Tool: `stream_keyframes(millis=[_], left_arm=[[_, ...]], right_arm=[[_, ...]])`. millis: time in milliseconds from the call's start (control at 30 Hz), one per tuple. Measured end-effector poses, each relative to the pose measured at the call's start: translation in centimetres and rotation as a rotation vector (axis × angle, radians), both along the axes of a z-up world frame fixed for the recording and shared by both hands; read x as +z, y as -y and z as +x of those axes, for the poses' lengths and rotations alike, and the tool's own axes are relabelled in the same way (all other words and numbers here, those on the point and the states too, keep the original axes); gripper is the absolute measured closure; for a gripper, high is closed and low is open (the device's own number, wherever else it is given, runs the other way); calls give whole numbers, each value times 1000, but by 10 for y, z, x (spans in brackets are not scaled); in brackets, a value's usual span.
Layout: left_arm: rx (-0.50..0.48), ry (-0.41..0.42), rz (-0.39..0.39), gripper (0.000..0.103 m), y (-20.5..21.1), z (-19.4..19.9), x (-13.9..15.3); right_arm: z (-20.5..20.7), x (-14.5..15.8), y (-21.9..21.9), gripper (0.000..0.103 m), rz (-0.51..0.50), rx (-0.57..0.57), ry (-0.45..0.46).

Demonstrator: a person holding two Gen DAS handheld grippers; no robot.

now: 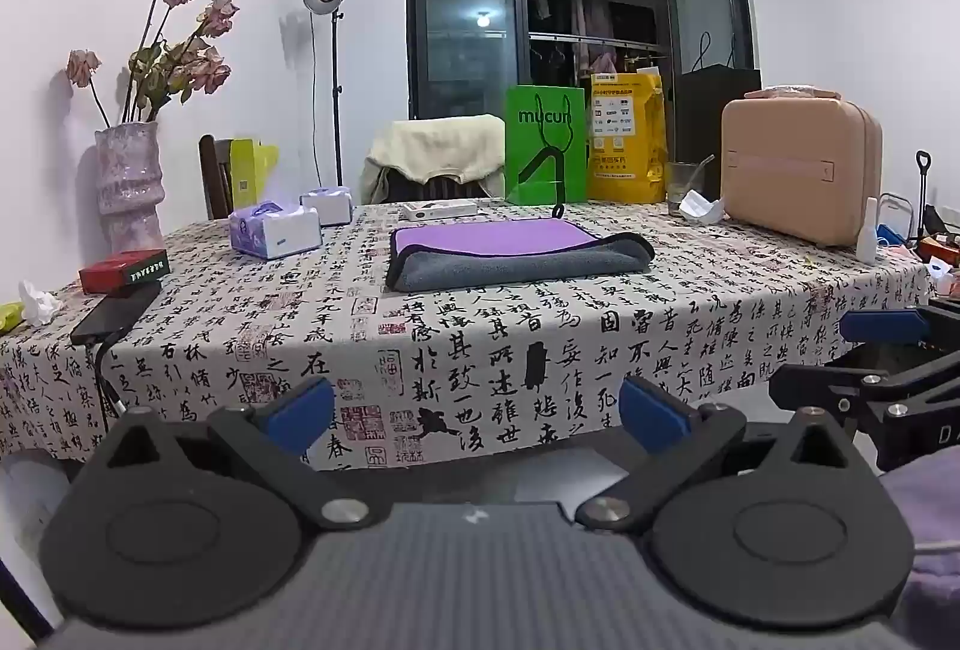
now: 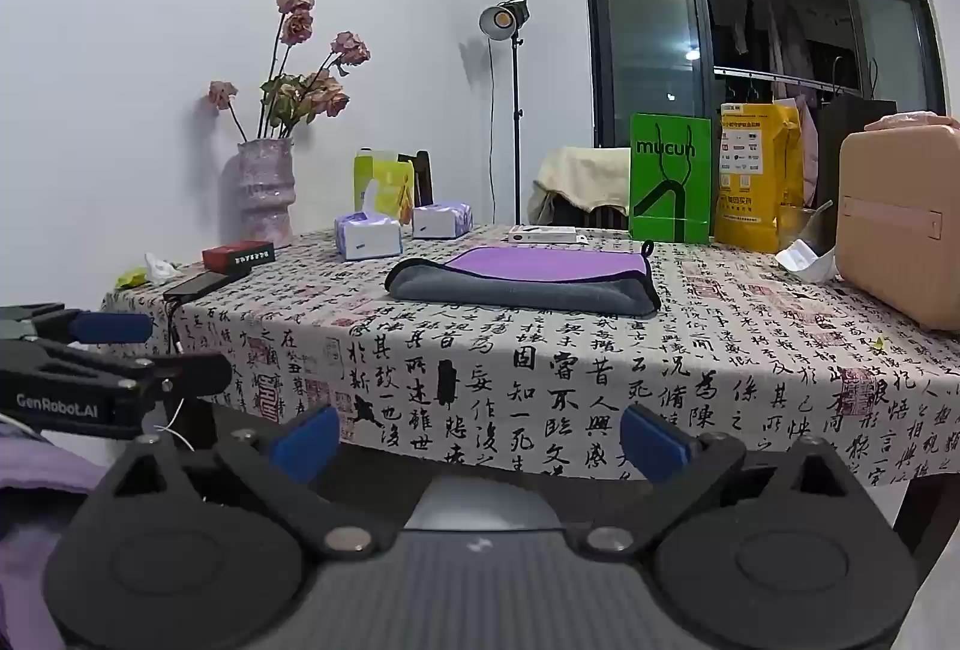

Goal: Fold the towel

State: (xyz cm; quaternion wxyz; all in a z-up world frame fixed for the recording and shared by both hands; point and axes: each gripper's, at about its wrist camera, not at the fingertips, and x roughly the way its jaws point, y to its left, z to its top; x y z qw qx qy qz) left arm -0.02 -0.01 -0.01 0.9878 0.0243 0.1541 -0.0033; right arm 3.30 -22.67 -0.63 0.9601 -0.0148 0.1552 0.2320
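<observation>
A towel [image 1: 516,254], purple on top and grey beneath with a dark hem, lies folded flat on the table's calligraphy cloth [image 1: 540,338]; it also shows in the right wrist view [image 2: 528,278]. My left gripper [image 1: 477,413] is open and empty, held off the table's front edge, well short of the towel. My right gripper [image 2: 477,440] is open and empty too, also in front of the table edge. Each gripper shows at the side of the other's view: the right one [image 1: 882,326], the left one [image 2: 114,329].
Behind the towel stand a green bag [image 1: 545,152], a yellow bag [image 1: 627,137] and a white box [image 1: 438,209]. A beige case [image 1: 801,170] sits right. Tissue boxes [image 1: 276,228], a vase [image 1: 129,176], a red box [image 1: 125,270] and a phone [image 1: 114,311] sit left.
</observation>
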Motion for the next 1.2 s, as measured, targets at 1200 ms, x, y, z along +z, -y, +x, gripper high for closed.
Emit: stream_keyframes(millis=[1200], left_arm=[[-13,-11,-4,0,3,1,-1]], right_arm=[[1,-3,-2,1,-8,2,-4]])
